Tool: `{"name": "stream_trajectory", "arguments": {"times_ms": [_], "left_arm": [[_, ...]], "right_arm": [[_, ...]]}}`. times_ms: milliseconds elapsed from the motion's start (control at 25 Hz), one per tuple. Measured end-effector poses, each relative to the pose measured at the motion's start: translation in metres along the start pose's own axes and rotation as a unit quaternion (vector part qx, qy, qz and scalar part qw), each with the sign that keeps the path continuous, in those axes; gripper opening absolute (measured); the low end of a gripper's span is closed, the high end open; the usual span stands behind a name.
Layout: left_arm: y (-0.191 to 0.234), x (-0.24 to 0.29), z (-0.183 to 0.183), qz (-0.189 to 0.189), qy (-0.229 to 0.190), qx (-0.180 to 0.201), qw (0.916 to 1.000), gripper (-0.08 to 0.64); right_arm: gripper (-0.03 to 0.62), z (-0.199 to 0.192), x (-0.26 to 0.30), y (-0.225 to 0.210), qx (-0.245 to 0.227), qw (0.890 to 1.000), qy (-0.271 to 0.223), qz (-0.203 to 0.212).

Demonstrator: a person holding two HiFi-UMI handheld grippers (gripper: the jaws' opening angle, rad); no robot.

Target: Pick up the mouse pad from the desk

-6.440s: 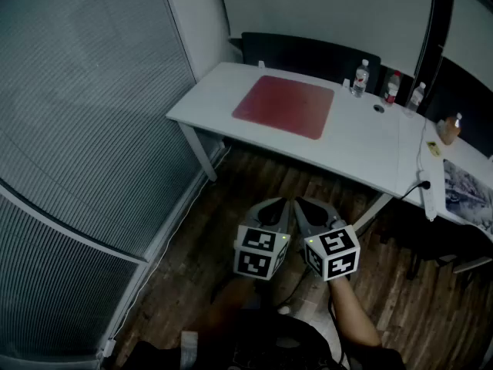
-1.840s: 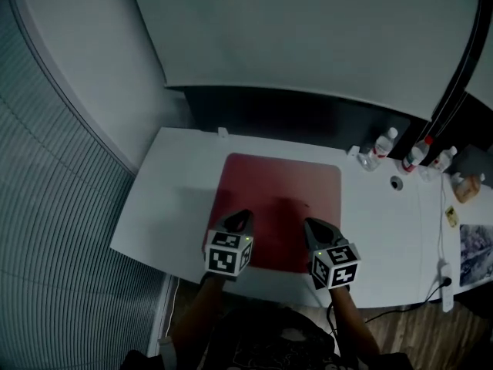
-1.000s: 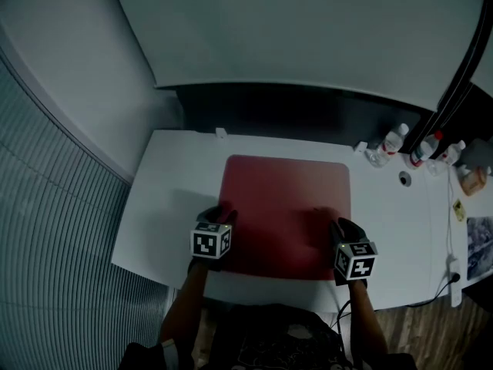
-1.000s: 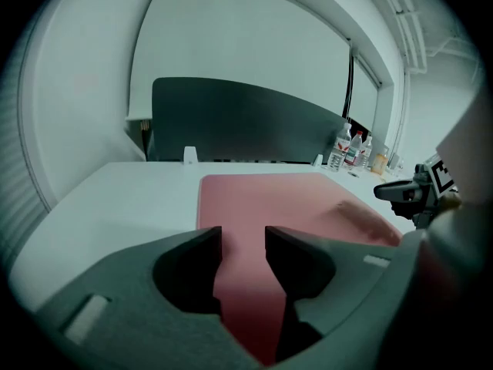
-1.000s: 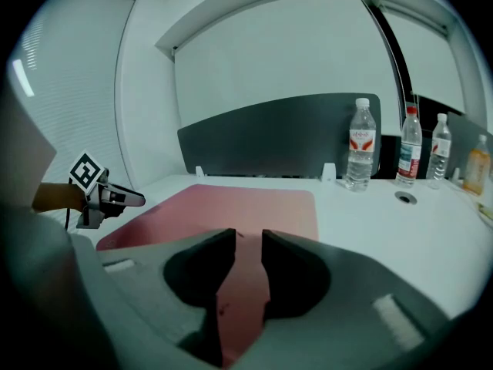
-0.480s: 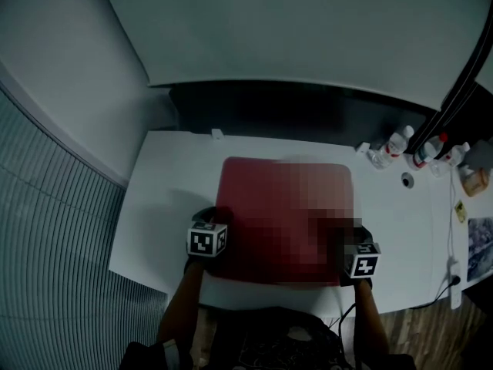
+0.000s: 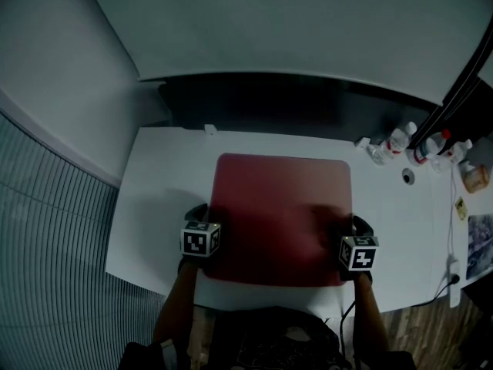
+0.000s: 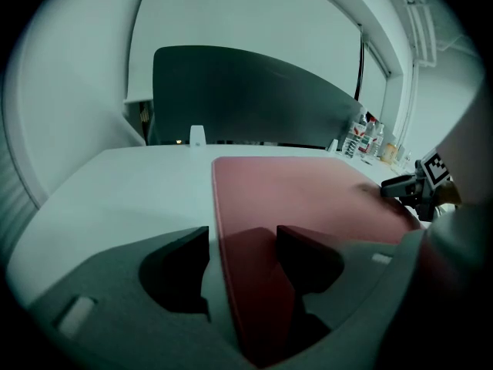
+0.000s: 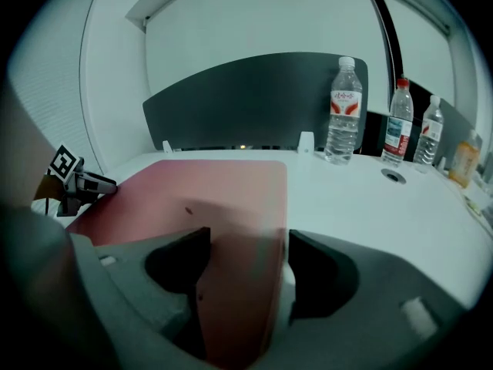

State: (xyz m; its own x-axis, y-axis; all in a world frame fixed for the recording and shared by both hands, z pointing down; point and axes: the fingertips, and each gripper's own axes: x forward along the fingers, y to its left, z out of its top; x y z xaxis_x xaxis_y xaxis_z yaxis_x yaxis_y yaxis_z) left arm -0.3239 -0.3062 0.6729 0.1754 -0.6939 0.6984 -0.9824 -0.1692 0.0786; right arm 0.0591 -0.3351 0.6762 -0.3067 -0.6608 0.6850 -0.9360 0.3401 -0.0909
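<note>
Plastic bottles [image 7: 397, 139] stood well clear of mouse pad [image 7: 281, 206]. Left gripper [image 8: 243, 234] and right gripper [image 9: 248, 239]: jaws were opening, straddling the pad's side edges without clamping them.

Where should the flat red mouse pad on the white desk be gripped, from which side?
Grip the red mouse pad at its left and right edges near the front corners, coming from the near side: it lies flat on the white desk, so likely only the rim is graspable. The left gripper and right gripper straddle those edges, jaws opening, not pressing.
</note>
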Motion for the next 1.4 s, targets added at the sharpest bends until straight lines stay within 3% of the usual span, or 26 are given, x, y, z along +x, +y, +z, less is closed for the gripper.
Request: {"name": "stream_trajectory", "arguments": {"times_ms": [280,600,1000,1400], "left_arm": [[-0.003,-0.007,0.005,0.045,-0.047,0.064,0.9958,0.255],[-0.004,-0.006,0.004,0.045,-0.045,0.066,0.9958,0.255],[0.003,0.005,-0.009,0.000,0.032,-0.006,0.9995,0.252],[-0.001,0.004,-0.006,-0.004,0.045,-0.027,0.9986,0.202]], "right_arm": [[0.310,-0.002,0.002,0.001,-0.006,1.000,0.002,-0.001],[0.310,-0.005,0.002,0.000,-0.003,1.000,0.010,0.001],[0.307,-0.001,0.004,0.003,-0.001,1.000,0.010,0.009],[0.268,-0.001,0.001,0.005,0.018,1.000,0.015,-0.004]]}}
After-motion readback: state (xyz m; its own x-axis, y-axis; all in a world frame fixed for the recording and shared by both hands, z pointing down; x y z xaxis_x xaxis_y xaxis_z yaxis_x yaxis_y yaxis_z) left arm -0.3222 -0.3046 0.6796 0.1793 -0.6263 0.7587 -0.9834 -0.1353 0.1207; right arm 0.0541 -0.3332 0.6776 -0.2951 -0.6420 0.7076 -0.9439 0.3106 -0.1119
